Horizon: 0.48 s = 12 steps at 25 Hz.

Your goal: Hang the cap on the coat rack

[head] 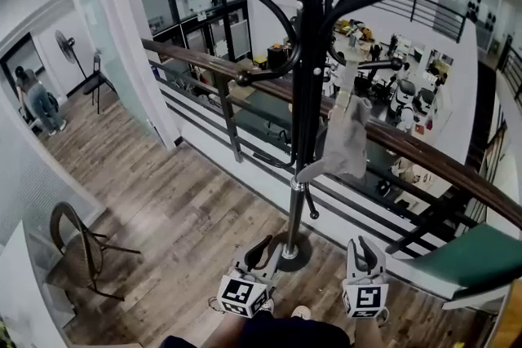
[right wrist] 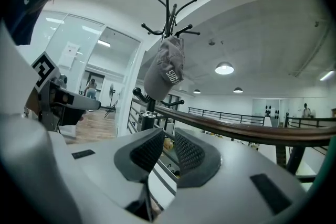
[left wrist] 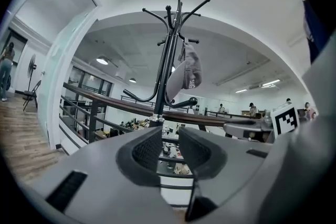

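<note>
Pointing forward side by side, the left tongs point(head: 261, 247) and the right tongs point(head: 365, 245) sit low, one on each side of the round foot of a black coat rack point(head: 308, 53). Both pairs have their jaws only narrowly apart, with nothing between them, and they touch nothing. The grey cap point(head: 347, 134) hangs on the coat rack from a short hook, to the right of the pole and well above both tongs. Just behind the rack runs a railing point(head: 432, 159) with a brown wooden handrail and dark bars. It stands between the person and an open office level point(head: 400, 85) far below, crowded with desks. Underfoot is a wood plank floor point(head: 179, 208). A round-backed chair point(head: 77, 248) stands at the left. Farther off on the left are a standing fan point(head: 65, 45) and a person point(head: 41, 103) near a doorway. A flat green surface point(head: 477, 255) shows at the right edge.
</note>
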Available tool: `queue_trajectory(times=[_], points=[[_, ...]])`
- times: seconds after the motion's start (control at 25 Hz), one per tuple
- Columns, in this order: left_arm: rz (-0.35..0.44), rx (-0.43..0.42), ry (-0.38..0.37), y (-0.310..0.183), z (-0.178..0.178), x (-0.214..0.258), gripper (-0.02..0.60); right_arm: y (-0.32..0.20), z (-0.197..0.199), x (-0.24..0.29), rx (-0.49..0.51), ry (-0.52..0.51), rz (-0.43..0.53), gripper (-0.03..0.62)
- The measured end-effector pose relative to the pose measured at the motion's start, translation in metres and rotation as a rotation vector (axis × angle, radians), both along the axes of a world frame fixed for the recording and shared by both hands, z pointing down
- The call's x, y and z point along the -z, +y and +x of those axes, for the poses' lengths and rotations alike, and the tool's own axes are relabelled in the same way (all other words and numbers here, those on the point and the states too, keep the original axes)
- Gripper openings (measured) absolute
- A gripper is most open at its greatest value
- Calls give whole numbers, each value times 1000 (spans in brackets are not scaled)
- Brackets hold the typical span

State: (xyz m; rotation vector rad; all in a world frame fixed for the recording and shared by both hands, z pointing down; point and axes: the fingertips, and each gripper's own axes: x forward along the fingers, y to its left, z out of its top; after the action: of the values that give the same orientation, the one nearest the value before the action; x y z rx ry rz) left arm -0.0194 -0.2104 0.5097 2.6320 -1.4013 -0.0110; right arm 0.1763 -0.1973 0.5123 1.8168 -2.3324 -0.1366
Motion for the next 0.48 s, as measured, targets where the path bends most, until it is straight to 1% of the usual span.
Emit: queue_trajectory(times=[0.12, 0.2, 0.28, 0.36, 0.48], points=[[-21, -10, -15, 1, 3, -5, 11, 3, -6, -1, 22, -12, -6, 11], [-38, -24, -9, 1, 5, -9, 3, 4, -13, -4, 61, -14, -23, 9], [-32, -21, -6, -1, 6, -8, 3, 5, -18, -8, 83, 3, -42, 9], [-29, -12, 1, -2, 5, -5, 3, 6, -17, -7, 73, 9, -44, 9], [-29, -21, -2, -4, 5, -6, 3, 6, -13, -2, 50, 6, -31, 9]])
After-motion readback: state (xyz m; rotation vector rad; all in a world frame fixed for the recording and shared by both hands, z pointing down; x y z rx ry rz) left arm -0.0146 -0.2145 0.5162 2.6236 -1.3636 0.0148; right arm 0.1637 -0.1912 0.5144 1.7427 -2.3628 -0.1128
